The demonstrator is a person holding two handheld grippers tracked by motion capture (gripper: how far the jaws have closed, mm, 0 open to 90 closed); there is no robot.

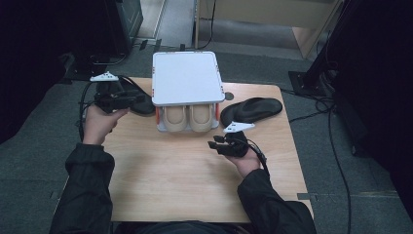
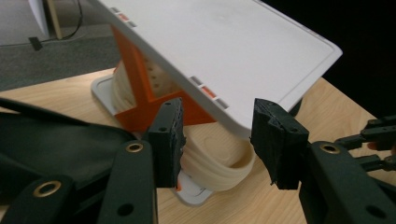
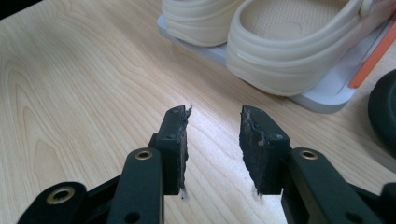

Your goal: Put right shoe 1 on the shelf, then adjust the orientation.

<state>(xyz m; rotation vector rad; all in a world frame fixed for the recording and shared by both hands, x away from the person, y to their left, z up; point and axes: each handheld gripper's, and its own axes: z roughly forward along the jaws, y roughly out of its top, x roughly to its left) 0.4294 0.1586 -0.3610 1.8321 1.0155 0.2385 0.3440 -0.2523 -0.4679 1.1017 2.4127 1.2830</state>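
Looking down from the high view, we saw a wooden table (image 1: 185,180) bearing a small white rack (image 1: 185,78) with orange uprights, its flat top shelf covering the toe ends of a pair of cream clogs (image 1: 189,118) that stood side by side on the rack's lower tray, heels toward us. We held the left gripper (image 1: 139,101) at the left edge of the table, level with the rack and just beside it, over a black shoe (image 1: 136,97) that lay there. We held the right gripper (image 1: 216,142) in front of the rack's right corner, near the right clog's heel but apart from it. A second black shoe (image 1: 253,109) lay on the table to the right of the rack, beyond the right gripper.

In the left gripper view, the jaws stood parted with nothing between the pads; past them we saw the tilted white shelf (image 2: 224,51), an orange upright (image 2: 140,88) and the ribbed side of a cream clog (image 2: 219,163). The black shoe (image 2: 51,144) lay low at the left of that view.

In the right gripper view, the jaws likewise stood released over bare wood (image 3: 84,88), gripping nothing; the two clog heels (image 3: 289,51) sat on the white tray (image 3: 322,100) just ahead, and an edge of black shoe (image 3: 385,112) showed at the right
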